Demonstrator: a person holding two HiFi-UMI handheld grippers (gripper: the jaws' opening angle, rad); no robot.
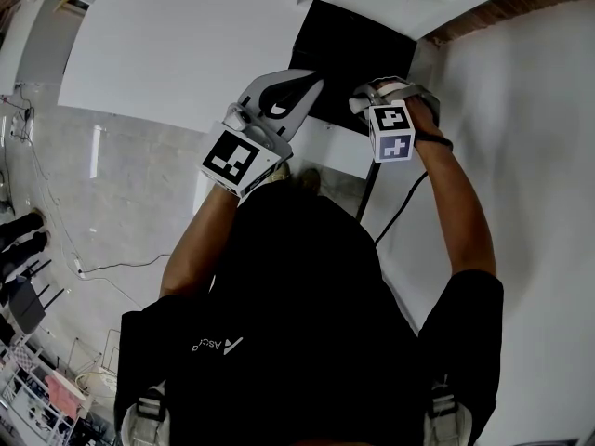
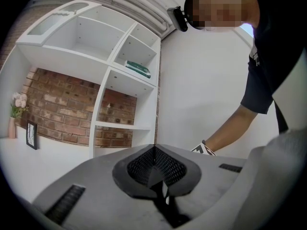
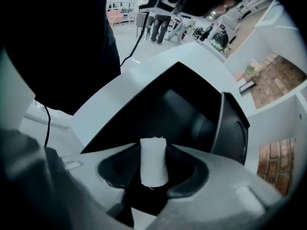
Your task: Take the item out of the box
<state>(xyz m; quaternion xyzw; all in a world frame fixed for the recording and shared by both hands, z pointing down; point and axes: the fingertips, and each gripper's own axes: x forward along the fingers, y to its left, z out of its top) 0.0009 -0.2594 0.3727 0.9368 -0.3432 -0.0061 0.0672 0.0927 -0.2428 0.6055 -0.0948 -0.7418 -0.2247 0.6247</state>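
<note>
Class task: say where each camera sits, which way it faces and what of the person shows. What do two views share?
Head view: on the person's head, looking steeply down on both arms, left gripper, right gripper and open black box.
Left gripper view: on the left gripper, facing white shelving and red brick wall; a forearm shows.
Right gripper view: on the right gripper, jaws on a small white roll, facing the box; dark torso shows.
Shared: head and right gripper views show the box.
</note>
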